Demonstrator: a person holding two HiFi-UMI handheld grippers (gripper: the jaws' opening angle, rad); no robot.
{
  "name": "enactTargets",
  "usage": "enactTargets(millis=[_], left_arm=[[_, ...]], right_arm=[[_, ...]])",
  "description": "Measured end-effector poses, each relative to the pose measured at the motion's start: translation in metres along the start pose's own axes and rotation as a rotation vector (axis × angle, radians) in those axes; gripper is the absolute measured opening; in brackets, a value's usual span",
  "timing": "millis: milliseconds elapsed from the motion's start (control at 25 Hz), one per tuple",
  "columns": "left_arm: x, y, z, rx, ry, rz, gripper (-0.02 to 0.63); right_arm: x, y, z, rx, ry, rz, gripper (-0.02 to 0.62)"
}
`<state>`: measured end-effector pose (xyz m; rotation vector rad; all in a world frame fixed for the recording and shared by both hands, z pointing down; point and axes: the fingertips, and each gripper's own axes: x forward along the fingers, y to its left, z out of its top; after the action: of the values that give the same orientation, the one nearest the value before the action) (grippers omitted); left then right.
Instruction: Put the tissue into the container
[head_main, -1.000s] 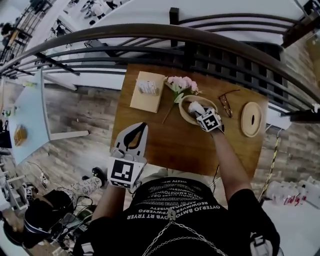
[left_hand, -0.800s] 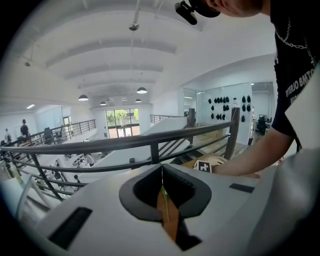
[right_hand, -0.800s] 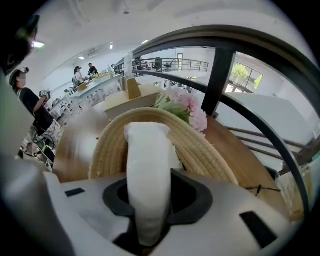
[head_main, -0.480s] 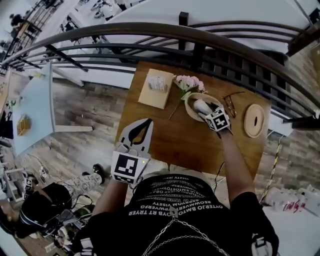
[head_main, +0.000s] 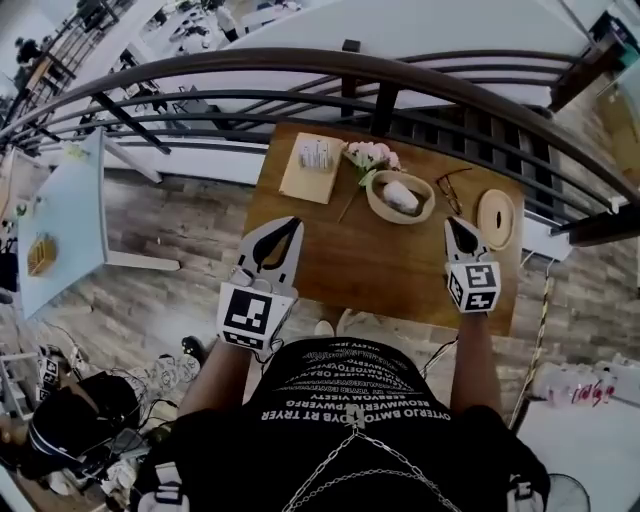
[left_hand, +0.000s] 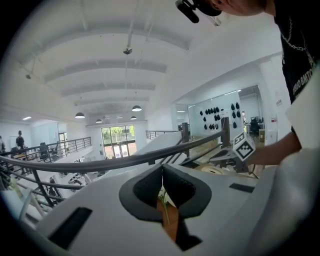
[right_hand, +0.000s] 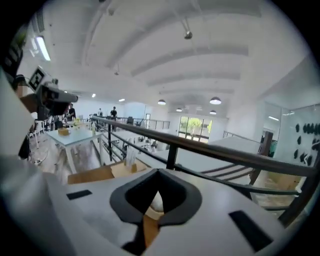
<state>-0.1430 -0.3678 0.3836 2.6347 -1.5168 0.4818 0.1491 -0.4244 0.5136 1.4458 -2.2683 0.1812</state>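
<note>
A white tissue (head_main: 400, 194) lies inside the wooden bowl (head_main: 376, 203) at the far middle of the brown table (head_main: 370, 270). My right gripper (head_main: 453, 223) hangs over the table's near right, well back from the bowl. Its jaws have just closed and hold nothing. In the right gripper view the tissue (right_hand: 156, 201) shows through the gap behind the shut right gripper (right_hand: 158, 173). My left gripper (head_main: 291, 222) hovers over the table's near left, shut and empty. The left gripper (left_hand: 162, 167) shows its tips touching in its own view.
A wooden tissue box (head_main: 313, 166) with a tissue sticking up stands at the far left. Pink flowers (head_main: 368, 154) lie beside the bowl. Glasses (head_main: 450, 189) and a round wooden lid (head_main: 496, 218) sit to the right. A dark railing (head_main: 330, 68) runs behind the table.
My right gripper has drawn back from the bowl toward the table's near edge, and the tissue stays in the bowl. The left gripper has moved slightly forward over the table.
</note>
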Motion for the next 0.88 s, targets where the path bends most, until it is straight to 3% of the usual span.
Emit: enactTargets(millis=[120, 240, 520, 880], left_arm=[[-0.020, 0.009, 0.000, 0.004, -0.036, 0.006, 0.029], [-0.034, 0.012, -0.005, 0.003, -0.050, -0.008, 0.029], [-0.064, -0.020, -0.002, 0.010, -0.064, -0.061, 0.029], [-0.072, -0.024, 0.007, 0.005, -0.110, -0.056, 0.029]], right_arm=[[-0.058, 0.023, 0.039, -0.009, -0.153, -0.057, 0.015], [-0.100, 0.048, 0.060, -0.027, -0.228, -0.095, 0.014], [-0.161, 0.071, 0.059, -0.019, -0.241, -0.121, 0.014], [-0.164, 0.080, 0.058, -0.029, -0.234, -0.090, 0.014]])
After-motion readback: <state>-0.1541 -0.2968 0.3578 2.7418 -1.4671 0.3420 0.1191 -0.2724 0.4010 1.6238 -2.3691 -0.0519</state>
